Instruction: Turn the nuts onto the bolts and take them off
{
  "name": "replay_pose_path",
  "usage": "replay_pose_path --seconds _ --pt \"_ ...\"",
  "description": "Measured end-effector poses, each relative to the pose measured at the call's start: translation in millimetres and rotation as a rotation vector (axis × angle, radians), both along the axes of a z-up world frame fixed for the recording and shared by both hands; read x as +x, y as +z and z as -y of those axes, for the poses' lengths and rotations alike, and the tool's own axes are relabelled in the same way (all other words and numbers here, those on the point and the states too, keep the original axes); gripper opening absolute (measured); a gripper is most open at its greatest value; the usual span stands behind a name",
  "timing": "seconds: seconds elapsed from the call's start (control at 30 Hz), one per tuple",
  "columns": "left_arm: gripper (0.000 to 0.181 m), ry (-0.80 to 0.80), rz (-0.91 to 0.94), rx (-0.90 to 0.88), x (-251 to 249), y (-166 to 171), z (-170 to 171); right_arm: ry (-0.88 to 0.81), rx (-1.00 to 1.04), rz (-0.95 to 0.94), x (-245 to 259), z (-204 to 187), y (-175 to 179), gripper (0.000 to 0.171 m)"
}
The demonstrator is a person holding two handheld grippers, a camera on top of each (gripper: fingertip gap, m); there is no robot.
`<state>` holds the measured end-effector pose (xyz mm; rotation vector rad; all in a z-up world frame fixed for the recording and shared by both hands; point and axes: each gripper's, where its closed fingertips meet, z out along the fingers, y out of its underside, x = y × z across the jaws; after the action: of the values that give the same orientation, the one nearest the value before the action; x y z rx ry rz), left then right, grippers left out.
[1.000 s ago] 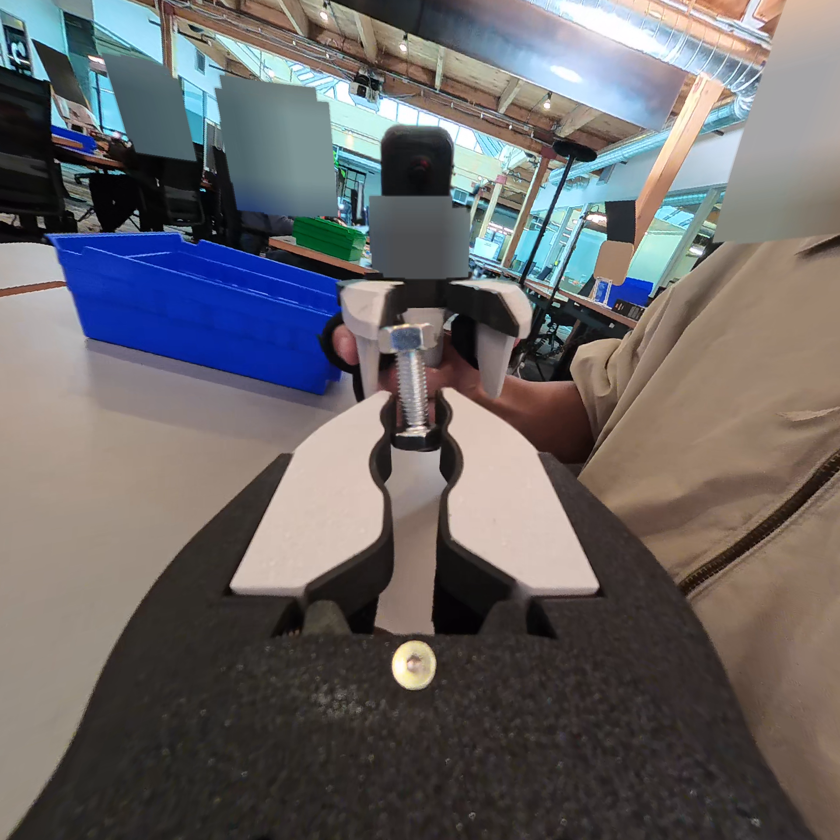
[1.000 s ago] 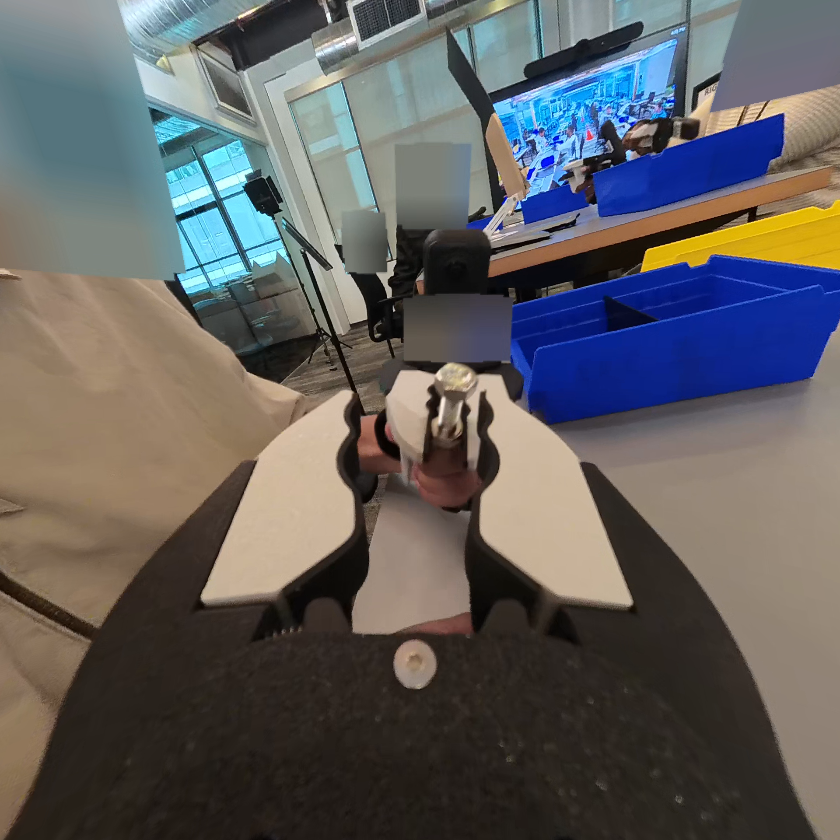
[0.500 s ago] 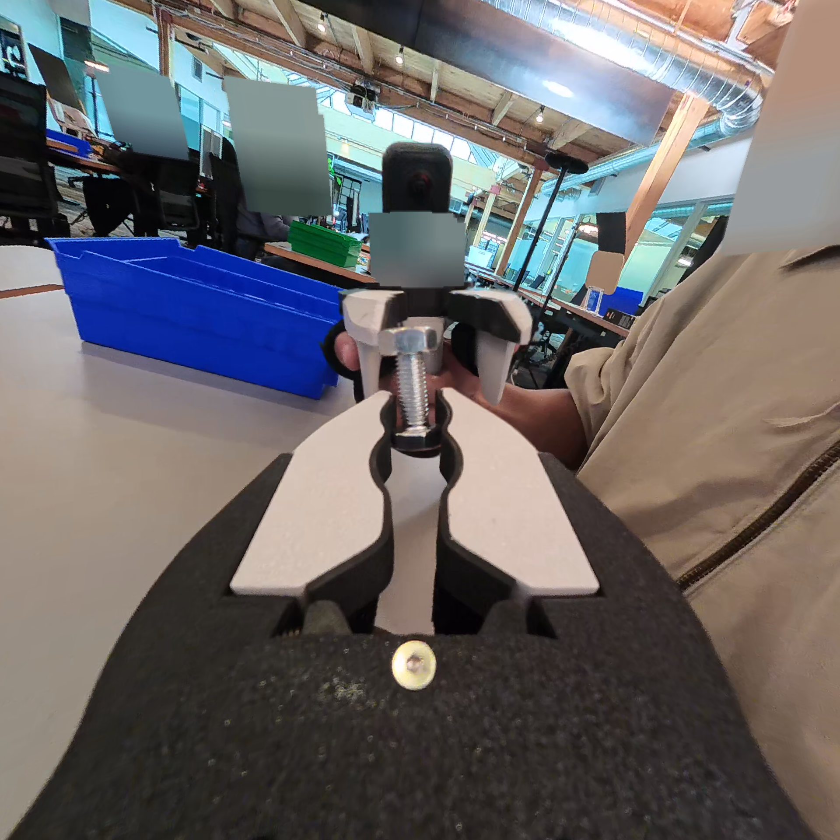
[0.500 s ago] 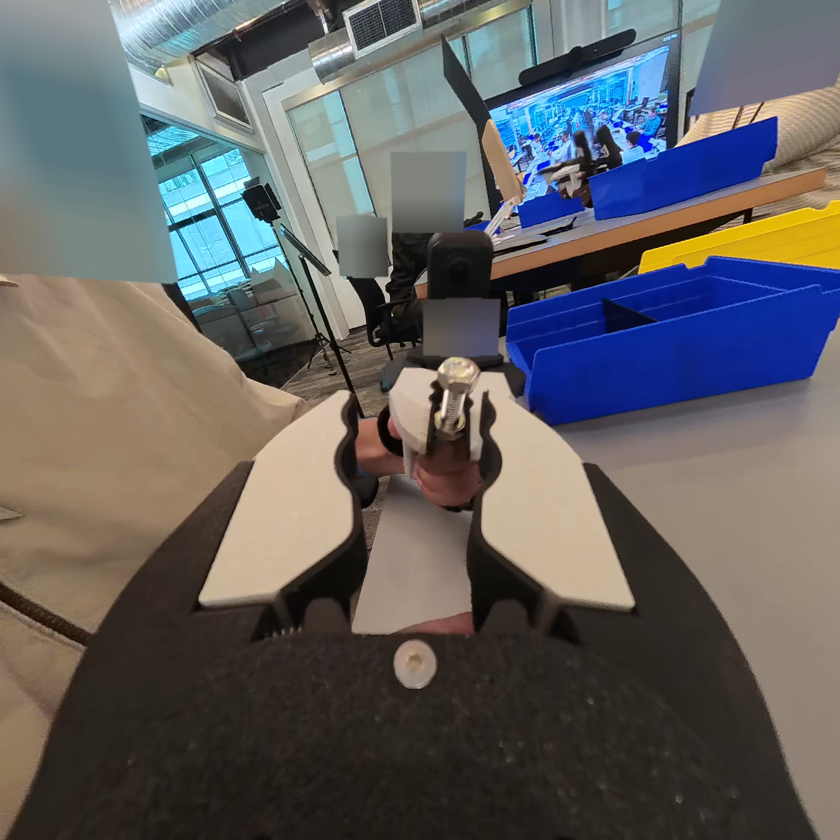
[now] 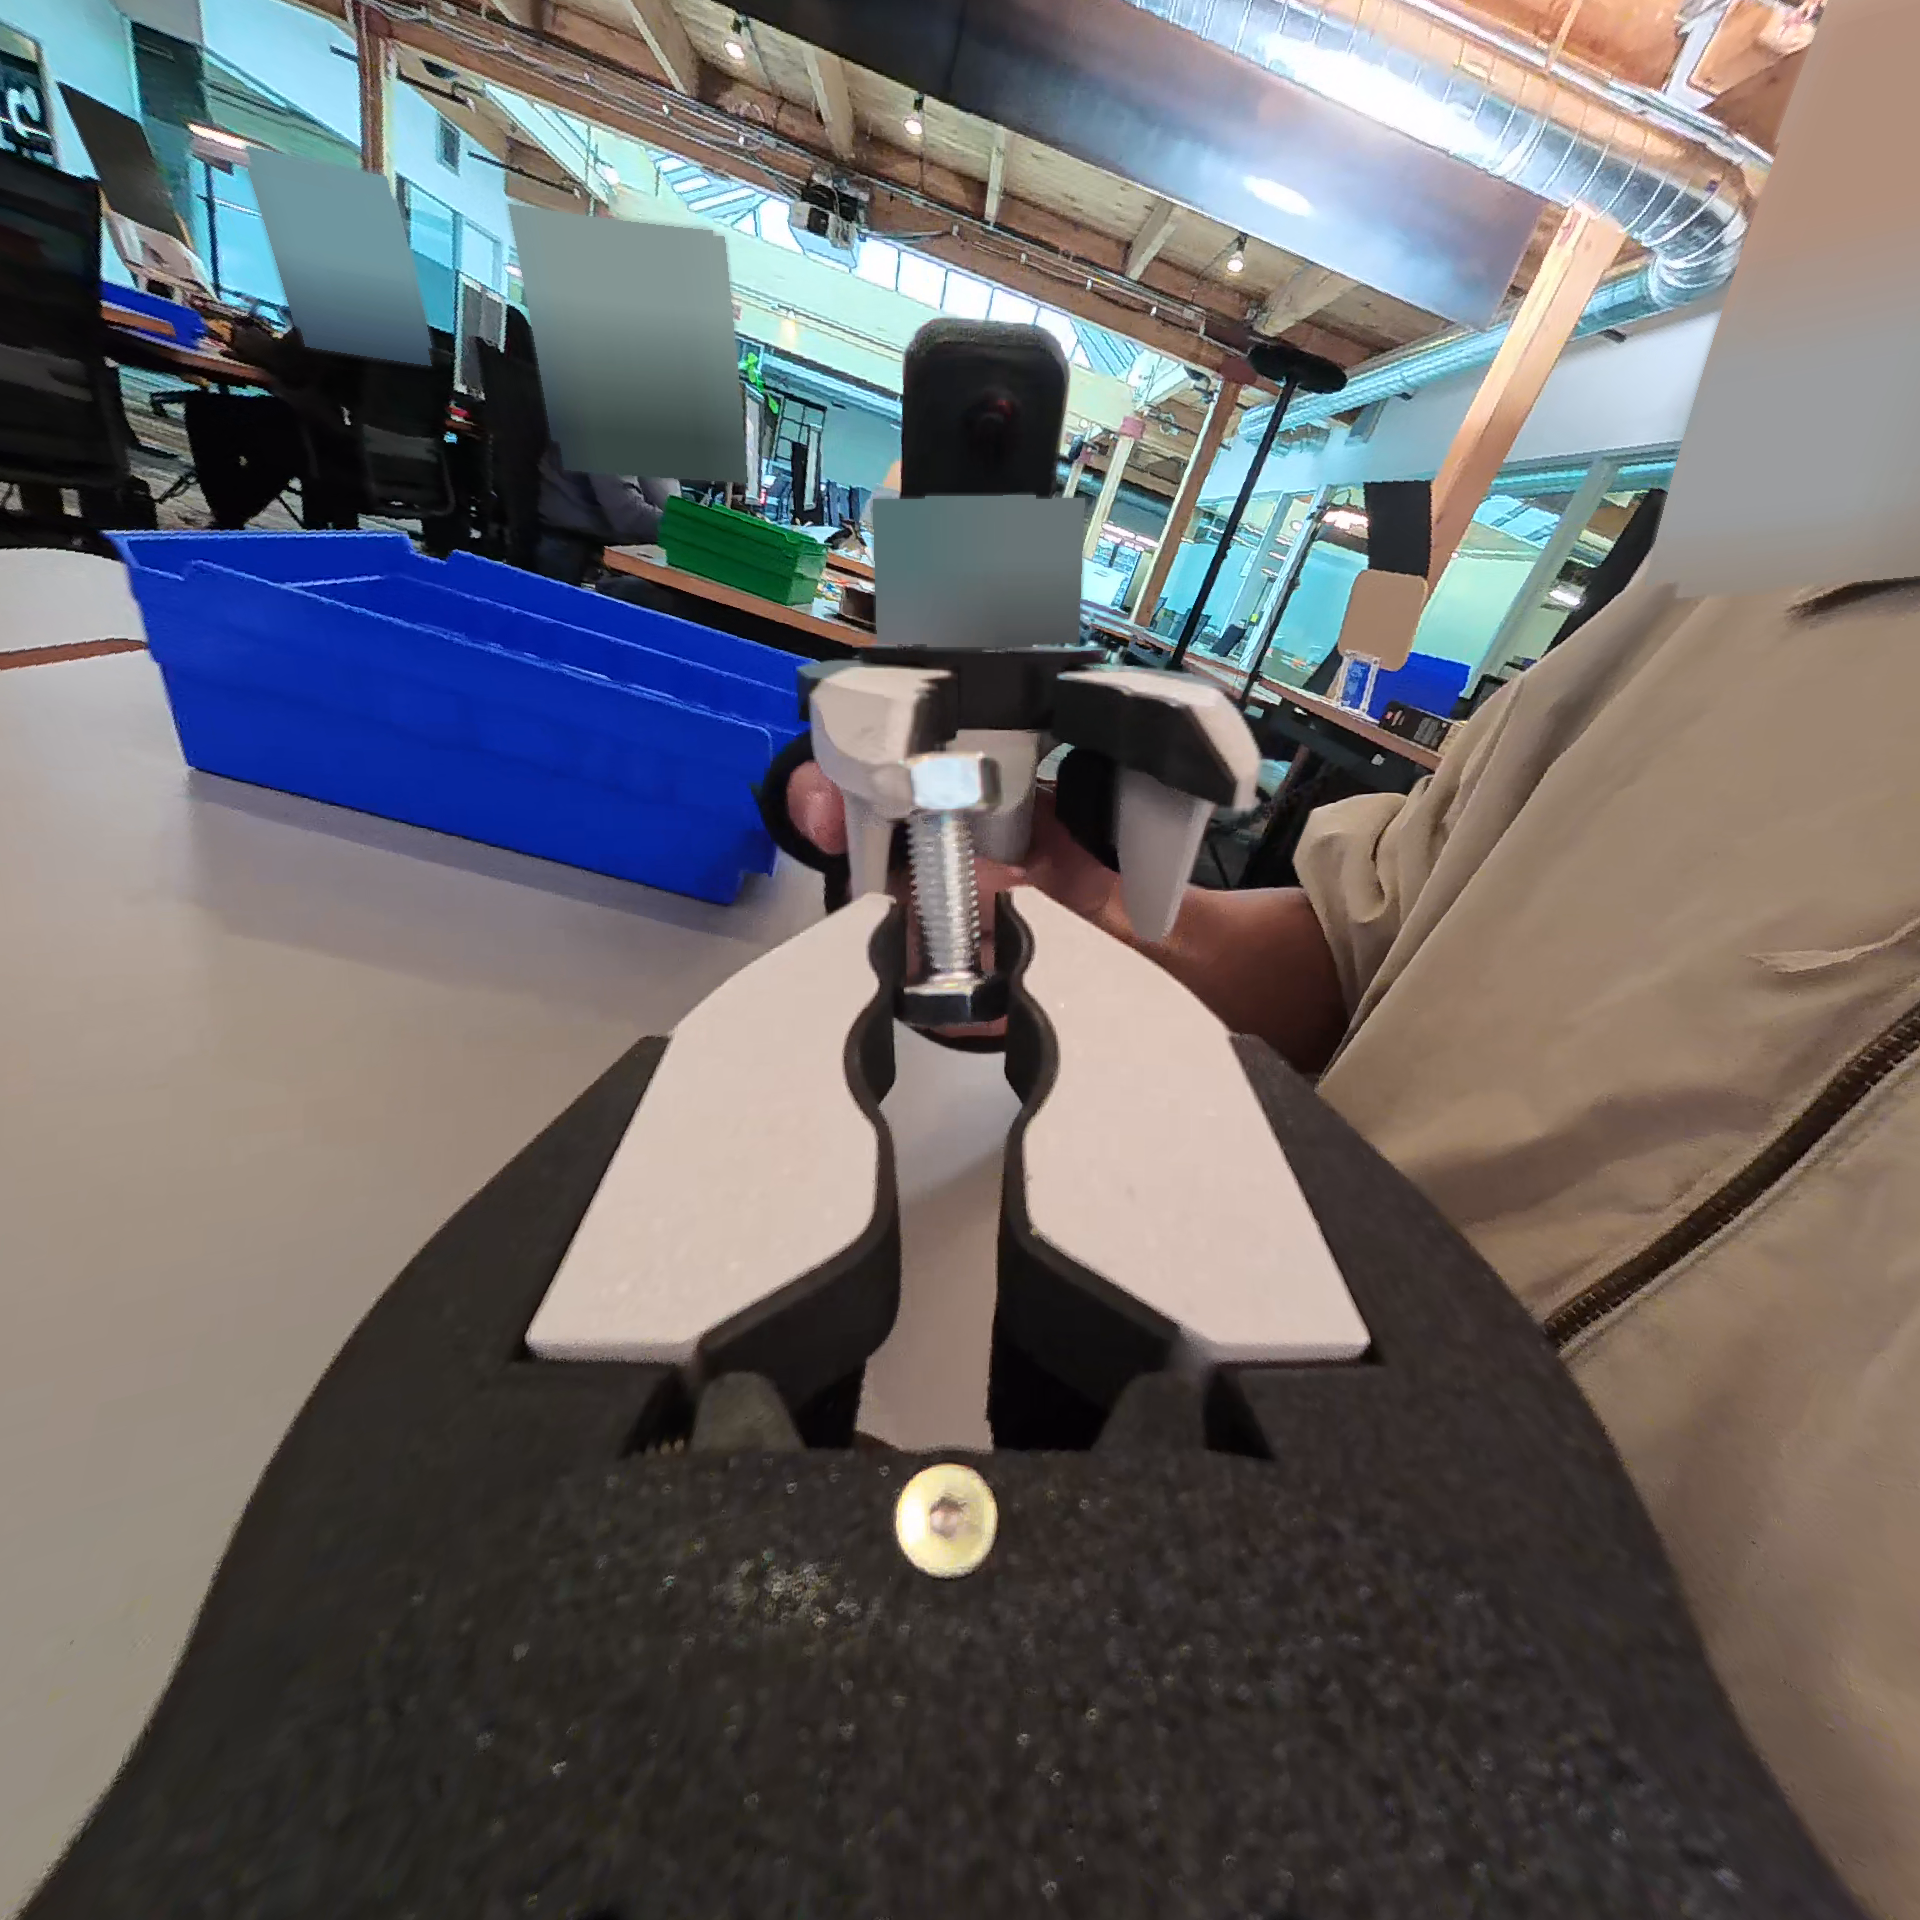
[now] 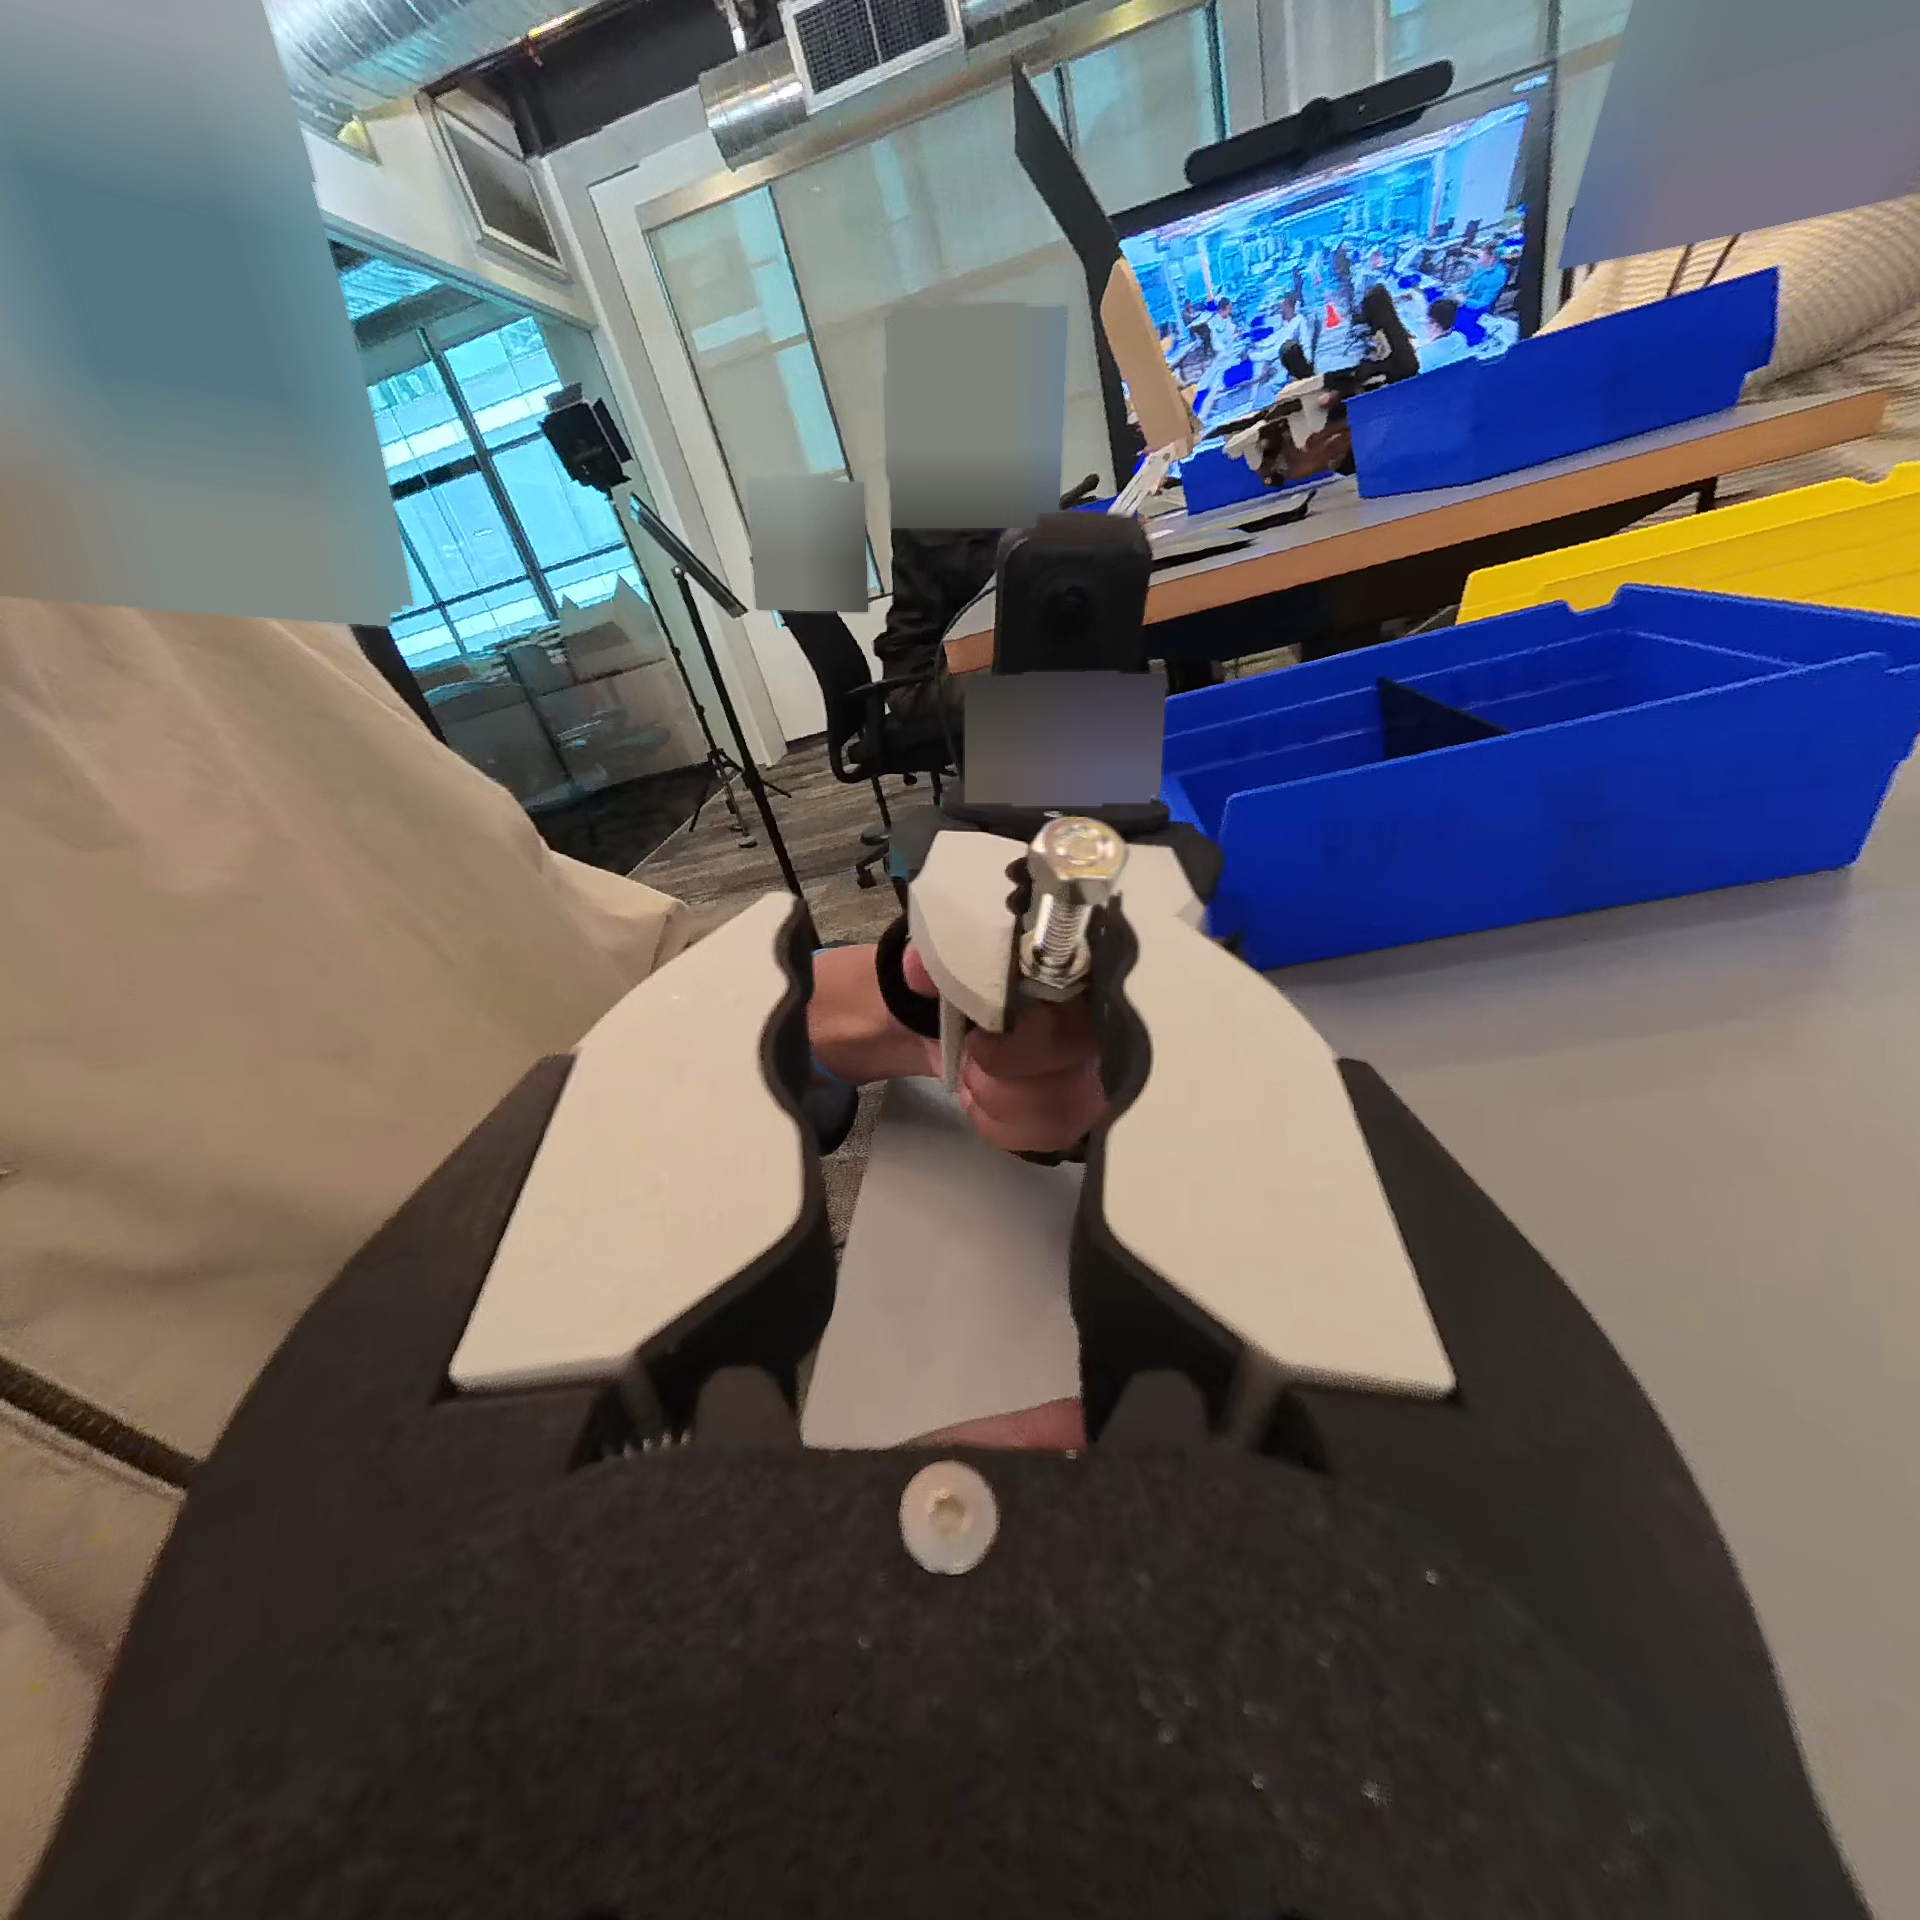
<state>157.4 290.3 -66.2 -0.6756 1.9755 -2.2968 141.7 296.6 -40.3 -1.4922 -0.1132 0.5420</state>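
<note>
Two grippers are meeting above the surface [image 5: 312, 1039]. Left gripper [image 5: 948, 971] is clamping the nut [image 5: 940, 1003] at 12 o'clock; right gripper [image 6: 951, 997] is standing wide around the bolt [image 6: 1060, 914]. Judgement: keep the axis straight, turn slowly.

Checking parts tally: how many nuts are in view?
1. The nut sits at the lower end of the bolt, clamped in the left gripper. The inside of the blue bin is mostly hidden, so more could lie there.
</note>
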Motion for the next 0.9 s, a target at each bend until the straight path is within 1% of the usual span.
replay_pose_path --seconds 0.1,0.23,0.27,0.37,0.43,0.47,0.53,0.63,0.77,0.9 --pt "0.016 -0.017 -0.001 -0.004 -2.4 -0.3 4.4 -0.011 -0.003 -0.004 5.5 -5.3 -0.6 0.055" --pt "0.016 -0.058 0.001 0.029 -9.0 -5.7 21.0 0.041 0.001 0.003 -6.8 -17.5 2.7 0.055" --pt "0.016 -0.052 -0.003 0.024 -7.7 -6.1 20.9 0.049 0.002 0.01 -10.2 -18.4 3.0 0.054" --pt "0.016 -0.027 -0.005 0.012 -2.5 -5.1 10.0 0.025 -0.017 0.02 -8.8 -16.3 -0.1 0.063" --pt "0.016 -0.001 0.005 0.001 0.3 -0.3 0.7 0.013 -0.022 0.012 -4.3 -10.2 -2.7 0.06" --pt "0.016 0.014 0.003 0.001 2.7 0.9 -4.0 0.008 -0.018 0.008 -1.9 -6.6 -3.1 0.055" --pt "0.016 0.023 0.005 0.002 3.9 1.9 -9.4 -0.018 -0.019 0.001 5.3 -2.6 -4.2 0.056" --pt "0.016 0.003 0.008 0.014 0.4 0.6 -2.3 -0.025 -0.012 -0.003 9.2 -5.7 -1.5 0.056" --pt "0.016 -0.048 0.004 0.031 -7.1 -4.4 15.7 0.022 0.002 0.016 -4.4 -18.0 4.5 0.057" --pt "0.016 -0.03 0.001 -0.001 -3.6 -0.5 7.0 0.018 0.002 0.014 -9.1 -18.1 3.6 0.063"
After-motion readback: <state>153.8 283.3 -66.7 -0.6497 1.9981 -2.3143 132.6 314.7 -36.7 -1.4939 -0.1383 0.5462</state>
